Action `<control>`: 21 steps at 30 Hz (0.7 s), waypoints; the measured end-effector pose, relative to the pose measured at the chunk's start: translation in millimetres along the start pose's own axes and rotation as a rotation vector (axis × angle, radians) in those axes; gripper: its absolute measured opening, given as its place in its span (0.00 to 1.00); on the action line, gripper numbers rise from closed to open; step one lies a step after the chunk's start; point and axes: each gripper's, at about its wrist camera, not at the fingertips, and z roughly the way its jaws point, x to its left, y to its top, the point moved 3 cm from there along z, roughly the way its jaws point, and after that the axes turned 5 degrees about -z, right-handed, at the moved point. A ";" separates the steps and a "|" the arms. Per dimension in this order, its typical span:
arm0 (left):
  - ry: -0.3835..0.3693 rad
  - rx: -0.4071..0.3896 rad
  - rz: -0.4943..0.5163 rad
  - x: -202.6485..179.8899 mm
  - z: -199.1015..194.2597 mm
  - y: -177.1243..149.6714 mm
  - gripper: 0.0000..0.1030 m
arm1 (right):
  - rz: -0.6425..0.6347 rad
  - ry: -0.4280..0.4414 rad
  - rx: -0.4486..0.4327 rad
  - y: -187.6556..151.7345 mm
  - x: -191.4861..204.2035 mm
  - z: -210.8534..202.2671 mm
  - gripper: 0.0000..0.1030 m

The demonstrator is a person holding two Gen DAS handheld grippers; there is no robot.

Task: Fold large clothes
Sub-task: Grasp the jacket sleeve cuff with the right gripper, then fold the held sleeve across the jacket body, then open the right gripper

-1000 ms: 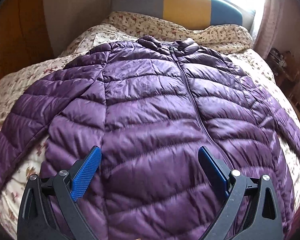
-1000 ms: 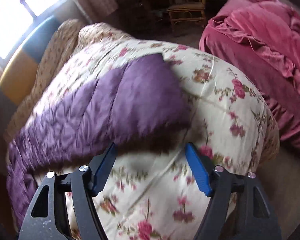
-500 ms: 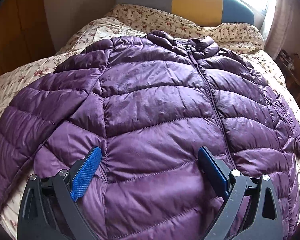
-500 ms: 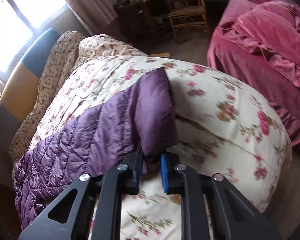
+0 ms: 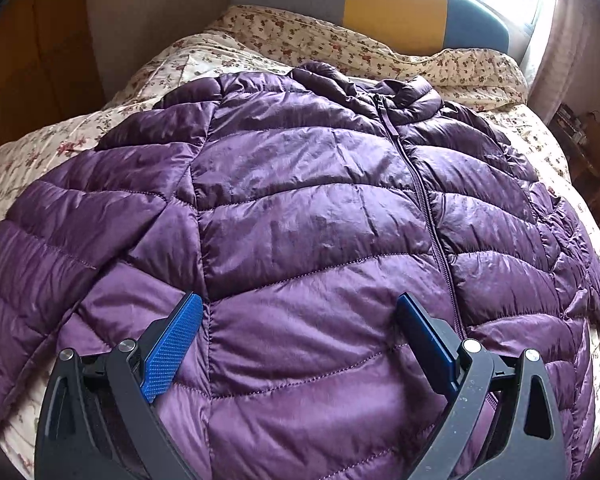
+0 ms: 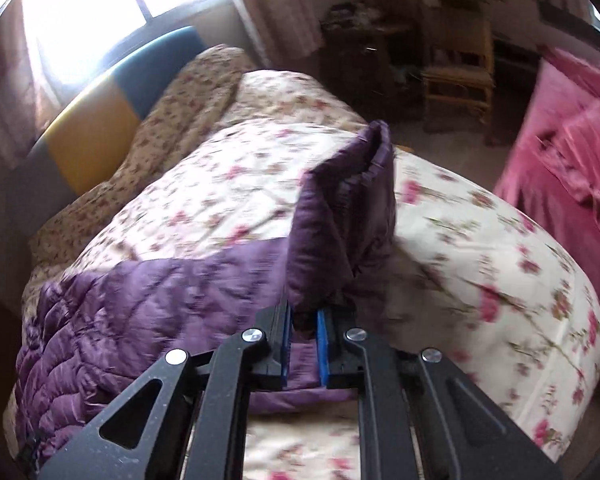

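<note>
A purple quilted puffer jacket (image 5: 300, 208) lies front up and zipped on a floral bedspread (image 5: 60, 140), collar toward the headboard. My left gripper (image 5: 296, 336) is open and hovers just above the jacket's lower front, left of the zipper (image 5: 420, 184). In the right wrist view my right gripper (image 6: 303, 340) is shut on the cuff end of the jacket's right sleeve (image 6: 340, 216) and holds it lifted off the bedspread (image 6: 480, 280). The rest of the jacket (image 6: 140, 308) lies to the left there.
A grey, yellow and blue headboard (image 5: 392, 4) stands under a bright window. A pink blanket (image 6: 572, 168) lies to the right of the bed. A wooden chair (image 6: 456, 76) and dark shelves stand beyond the bed's far edge.
My right gripper closed on the sleeve cuff and has lifted it off the bedspread. My left gripper moved closer over the jacket front, still open.
</note>
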 end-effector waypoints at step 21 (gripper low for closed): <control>-0.042 -0.006 -0.032 7.8 4.3 -0.5 0.94 | -0.295 0.216 0.074 -36.3 186.7 32.9 0.08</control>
